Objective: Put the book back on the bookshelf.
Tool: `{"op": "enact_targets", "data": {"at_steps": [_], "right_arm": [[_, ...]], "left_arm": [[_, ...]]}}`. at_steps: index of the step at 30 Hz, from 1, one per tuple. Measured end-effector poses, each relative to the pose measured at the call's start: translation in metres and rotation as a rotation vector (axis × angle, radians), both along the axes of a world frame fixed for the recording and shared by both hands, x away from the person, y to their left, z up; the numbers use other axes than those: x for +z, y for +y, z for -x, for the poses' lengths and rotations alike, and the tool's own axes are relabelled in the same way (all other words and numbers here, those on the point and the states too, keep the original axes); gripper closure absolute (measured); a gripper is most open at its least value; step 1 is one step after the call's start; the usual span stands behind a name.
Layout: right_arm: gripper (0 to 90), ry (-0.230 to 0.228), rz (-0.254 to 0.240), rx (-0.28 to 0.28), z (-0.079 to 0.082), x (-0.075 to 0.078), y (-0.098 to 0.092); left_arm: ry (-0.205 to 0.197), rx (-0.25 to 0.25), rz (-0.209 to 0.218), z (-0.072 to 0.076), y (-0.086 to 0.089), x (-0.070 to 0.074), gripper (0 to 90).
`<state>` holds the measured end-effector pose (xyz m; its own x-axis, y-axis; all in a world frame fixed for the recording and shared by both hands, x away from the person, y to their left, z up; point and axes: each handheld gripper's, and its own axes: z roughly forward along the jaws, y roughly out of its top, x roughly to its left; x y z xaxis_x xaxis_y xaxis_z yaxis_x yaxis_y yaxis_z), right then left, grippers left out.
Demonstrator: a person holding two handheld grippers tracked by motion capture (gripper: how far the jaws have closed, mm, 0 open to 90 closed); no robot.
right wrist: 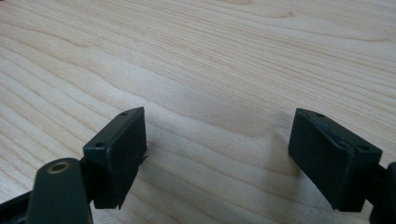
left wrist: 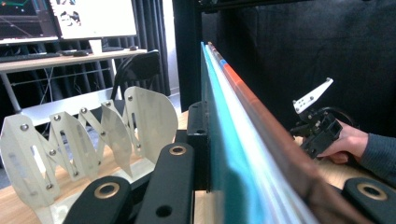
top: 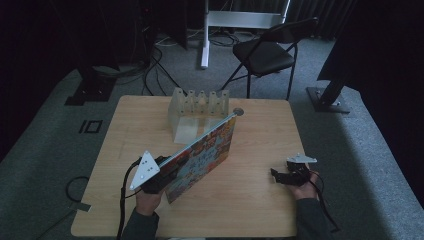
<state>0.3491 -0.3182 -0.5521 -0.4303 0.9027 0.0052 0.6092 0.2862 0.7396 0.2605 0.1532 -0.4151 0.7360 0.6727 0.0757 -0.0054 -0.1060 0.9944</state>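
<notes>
A thin colourful book (top: 205,150) is held up on edge and tilted over the wooden table (top: 260,135), its far corner near a white accordion-style rack (top: 197,107). My left gripper (top: 167,167) is shut on the book's near lower end. In the left gripper view the book (left wrist: 233,140) runs away edge-on, teal on one side and orange on the other, with the rack (left wrist: 84,140) to its left. My right gripper (top: 280,175) rests low at the table's right side, open; nothing lies between its pads (right wrist: 217,158), just bare wood.
A small round grey object (top: 238,111) lies on the table beside the rack. A black folding chair (top: 265,52) stands on the carpet behind the table. Cables run across the floor at the left. Bare wood lies between the book and the right gripper (left wrist: 317,133).
</notes>
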Motion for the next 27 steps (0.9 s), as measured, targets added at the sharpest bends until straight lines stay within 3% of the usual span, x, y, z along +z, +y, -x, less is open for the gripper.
{"op": "enact_targets", "data": {"at_steps": [27], "right_arm": [[18.9,0.000,-0.001,0.000,0.000,0.000,0.000]], "left_arm": [[0.013,0.063,0.000,0.000,0.012,0.006,80.5]]}}
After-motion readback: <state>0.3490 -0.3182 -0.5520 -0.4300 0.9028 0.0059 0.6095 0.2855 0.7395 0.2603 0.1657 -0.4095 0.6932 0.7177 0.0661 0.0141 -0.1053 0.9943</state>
